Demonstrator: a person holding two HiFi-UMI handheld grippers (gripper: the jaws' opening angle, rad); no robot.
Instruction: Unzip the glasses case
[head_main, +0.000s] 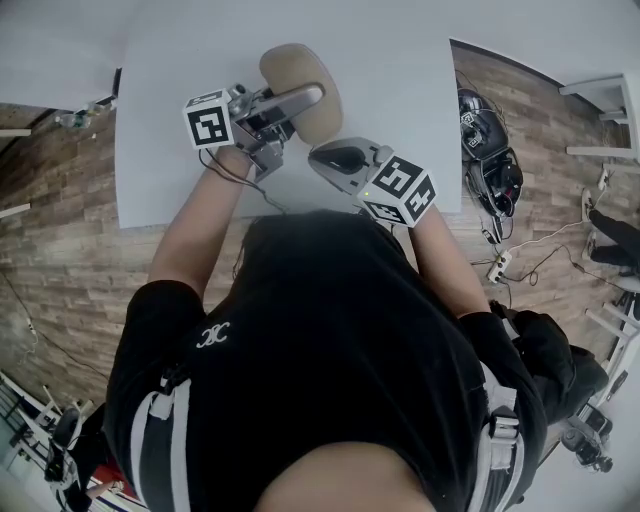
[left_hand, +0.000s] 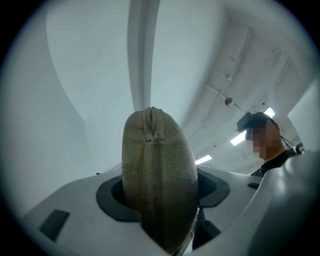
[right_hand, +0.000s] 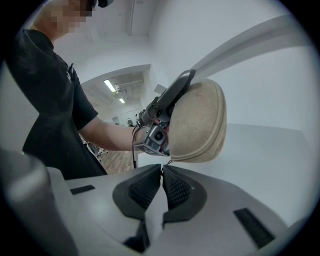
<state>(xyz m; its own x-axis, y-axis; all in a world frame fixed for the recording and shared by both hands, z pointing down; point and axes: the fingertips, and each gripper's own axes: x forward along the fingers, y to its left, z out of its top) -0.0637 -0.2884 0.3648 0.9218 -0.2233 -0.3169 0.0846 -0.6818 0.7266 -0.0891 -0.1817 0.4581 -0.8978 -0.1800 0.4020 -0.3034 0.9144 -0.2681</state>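
Glasses case (left_hand: 157, 170) beige-tan with woven fabric texture and a same-colour zip seam; zip pull (right_hand: 168, 161) at right gripper (right_hand: 161, 172) tips greyish; right gripper light grey, pads black and ribbed; left gripper (head_main: 305, 100) grey, its cube white with black square markers; table (head_main: 180, 180) beneath white; floor (head_main: 60, 230) brown wood planks

Head view overhead; both gripper views close on case (left_hand: 157, 180)

Tiny zip pull (right_hand: 169, 161), perhaps between the right gripper (right_hand: 162, 168) tips, barely visible.
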